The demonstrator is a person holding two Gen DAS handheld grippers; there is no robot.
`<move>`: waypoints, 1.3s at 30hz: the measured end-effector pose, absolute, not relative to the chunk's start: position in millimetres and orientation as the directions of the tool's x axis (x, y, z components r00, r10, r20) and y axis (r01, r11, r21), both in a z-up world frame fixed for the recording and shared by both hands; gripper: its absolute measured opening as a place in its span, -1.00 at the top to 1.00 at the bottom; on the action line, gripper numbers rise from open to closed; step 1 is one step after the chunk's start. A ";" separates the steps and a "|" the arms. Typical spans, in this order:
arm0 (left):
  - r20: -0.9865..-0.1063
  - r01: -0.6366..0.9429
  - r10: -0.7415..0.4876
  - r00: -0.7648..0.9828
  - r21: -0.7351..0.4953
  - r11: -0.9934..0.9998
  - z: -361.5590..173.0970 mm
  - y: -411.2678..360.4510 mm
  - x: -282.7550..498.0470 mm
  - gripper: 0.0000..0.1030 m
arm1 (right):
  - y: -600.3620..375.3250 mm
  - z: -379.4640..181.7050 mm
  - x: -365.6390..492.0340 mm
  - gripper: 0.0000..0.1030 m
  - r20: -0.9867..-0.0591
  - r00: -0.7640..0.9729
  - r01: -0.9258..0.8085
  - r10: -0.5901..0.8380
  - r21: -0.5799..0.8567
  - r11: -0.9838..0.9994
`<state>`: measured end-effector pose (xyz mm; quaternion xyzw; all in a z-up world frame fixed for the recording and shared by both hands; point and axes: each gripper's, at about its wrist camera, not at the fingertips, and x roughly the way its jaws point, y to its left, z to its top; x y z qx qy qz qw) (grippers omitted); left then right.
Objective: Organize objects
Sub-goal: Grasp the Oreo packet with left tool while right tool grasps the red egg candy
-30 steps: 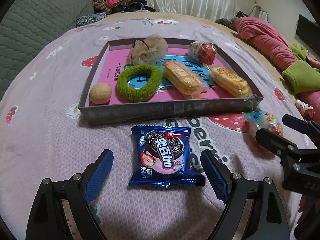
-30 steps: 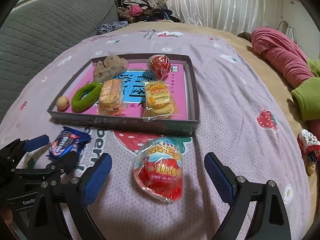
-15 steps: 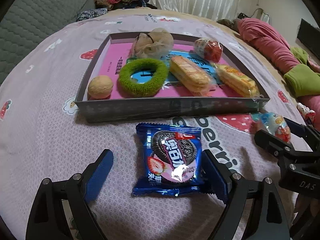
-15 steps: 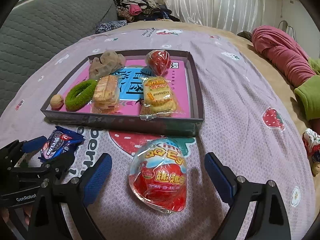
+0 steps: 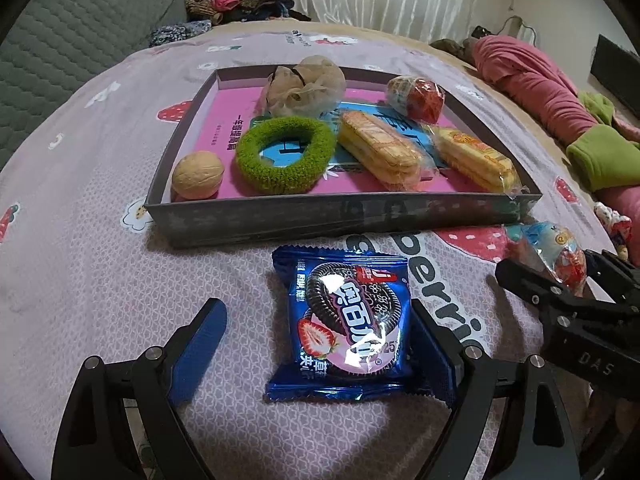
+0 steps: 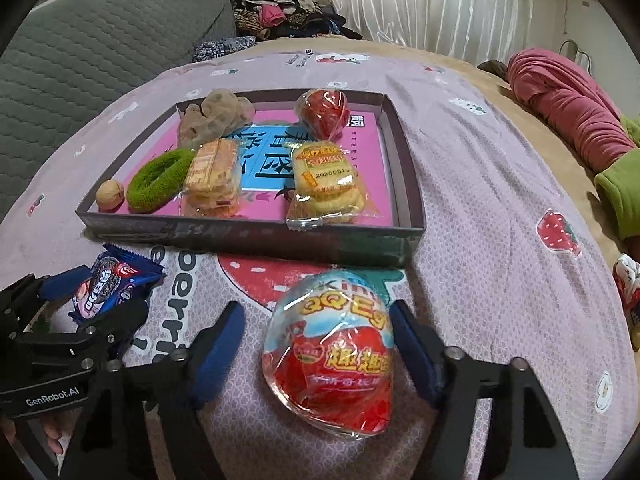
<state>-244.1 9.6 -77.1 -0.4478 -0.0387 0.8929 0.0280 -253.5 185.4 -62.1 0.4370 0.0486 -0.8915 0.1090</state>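
A bed covered in a pink strawberry-print sheet (image 5: 80,280) holds a shallow grey tray (image 5: 344,220) already filled with snacks and hair ties. Two items lie on the sheet just outside the tray's near wall. The left gripper (image 5: 316,344) stands wide open around a blue cookie packet (image 5: 344,320); its right pad (image 5: 430,344) touches the packet's edge, the left pad sits apart. The packet looks light, crinkly and slippery, its contents brittle, so a gentle grip across the middle seems best. The right gripper (image 6: 316,344) has just been closing around a plastic-wrapped toy egg (image 6: 332,356); the right pad (image 6: 408,340) touches it, the left pad (image 6: 218,350) has a gap. The egg looks rigid, smooth and rounded, likely to slip unless held at its widest part.
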 end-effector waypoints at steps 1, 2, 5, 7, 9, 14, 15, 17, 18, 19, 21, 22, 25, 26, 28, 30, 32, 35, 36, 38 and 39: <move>-0.796 -0.018 0.086 -0.599 -0.094 -0.995 -76.9 9.9 -243.7 -0.74 | 185.1 -62.6 -253.2 -0.30 -0.790 -0.594 0.238 -0.151 0.007 -0.971; -0.795 -0.022 0.091 -0.599 -0.097 -0.995 -76.8 9.8 -243.7 -0.74 | 184.8 -62.6 -252.8 -0.27 -0.789 -0.596 0.238 -0.148 0.003 -0.971; -0.792 -0.031 0.103 -0.602 -0.105 -0.994 -76.9 10.0 -243.7 -0.74 | 185.3 -62.9 -253.3 -0.17 -0.786 -0.599 0.239 -0.154 0.008 -0.971; -0.792 -0.034 0.101 -0.602 -0.101 -0.994 -77.2 10.9 -244.1 -0.73 | 186.3 -66.4 -255.5 -0.13 -0.791 -0.592 0.231 -0.154 0.017 -0.973; -0.792 -0.037 0.101 -0.603 -0.099 -0.994 -77.3 11.0 -244.1 -0.73 | 188.3 -68.6 -257.3 -0.10 -0.793 -0.587 0.226 -0.160 0.029 -0.974; -0.787 -0.047 0.122 -0.604 -0.118 -0.992 -77.0 10.2 -243.4 -0.64 | 190.3 -68.4 -258.8 -0.02 -0.788 -0.589 0.225 -0.176 0.050 -0.973; -0.787 -0.048 0.124 -0.605 -0.120 -0.992 -76.9 10.0 -243.6 -0.63 | 190.8 -68.4 -258.9 -0.02 -0.788 -0.589 0.225 -0.179 0.053 -0.973; -0.787 -0.050 0.129 -0.603 -0.125 -0.991 -77.4 9.4 -243.5 -0.58 | 190.6 -68.6 -258.9 -0.02 -0.788 -0.589 0.225 -0.181 0.055 -0.973; -0.786 -0.050 0.131 -0.605 -0.127 -0.991 -77.1 9.5 -243.4 -0.49 | 190.6 -68.3 -258.7 -0.02 -0.787 -0.590 0.225 -0.181 0.055 -0.973; -0.785 -0.052 0.136 -0.605 -0.132 -0.990 -76.7 9.3 -243.2 -0.26 | 190.9 -68.3 -259.1 -0.02 -0.786 -0.591 0.225 -0.182 0.056 -0.973; -0.784 -0.054 0.139 -0.605 -0.134 -0.990 -76.0 9.0 -242.5 -0.14 | 190.4 -68.0 -258.5 -0.01 -0.785 -0.592 0.225 -0.182 0.056 -0.973; -0.786 -0.057 0.140 -0.602 -0.133 -0.989 -76.0 9.1 -242.6 -0.14 | 190.5 -68.0 -258.2 -0.01 -0.785 -0.592 0.226 -0.183 0.056 -0.973; -0.784 -0.065 0.151 -0.602 -0.140 -0.988 -74.4 9.0 -239.9 -0.10 | 191.1 -67.6 -256.5 -0.01 -0.782 -0.593 0.229 -0.191 0.064 -0.971; -0.782 -0.067 0.155 -0.604 -0.143 -0.987 -74.0 8.9 -238.3 -0.09 | 191.4 -66.7 -255.8 0.00 -0.780 -0.595 0.231 -0.196 0.068 -0.971; -0.782 -0.075 0.156 -0.603 -0.139 -0.987 -73.4 10.1 -236.5 -0.08 | 191.0 -65.1 -254.7 0.00 -0.776 -0.598 0.235 -0.201 0.070 -0.969; -0.786 -0.077 0.148 -0.600 -0.127 -0.989 -73.2 12.0 -234.6 -0.07 | 189.7 -64.7 -254.0 0.00 -0.778 -0.595 0.240 -0.203 0.069 -0.968; -0.790 -0.075 0.127 -0.599 -0.103 -0.992 -70.5 14.7 -230.5 -0.06 | 188.9 -64.3 -252.9 0.00 -0.780 -0.593 0.240 -0.201 0.068 -0.968; -0.790 -0.073 0.114 -0.602 -0.089 -0.993 -67.8 16.5 -223.6 -0.06 | 189.6 -60.6 -247.5 0.00 -0.780 -0.591 0.237 -0.206 0.077 -0.968; -0.790 -0.069 0.107 -0.603 -0.082 -0.994 -67.1 16.5 -221.5 -0.06 | 189.9 -59.5 -245.2 0.00 -0.780 -0.591 0.236 -0.206 0.077 -0.969; -0.790 -0.057 0.087 -0.607 -0.066 -0.996 -64.4 15.5 -215.9 -0.06 | 191.4 -56.0 -238.8 0.00 -0.780 -0.591 0.229 -0.206 0.083 -0.970; -0.790 -0.052 0.082 -0.607 -0.063 -0.997 -62.9 14.9 -212.5 -0.06 | 191.7 -54.3 -235.5 0.00 -0.779 -0.591 0.229 -0.208 0.085 -0.970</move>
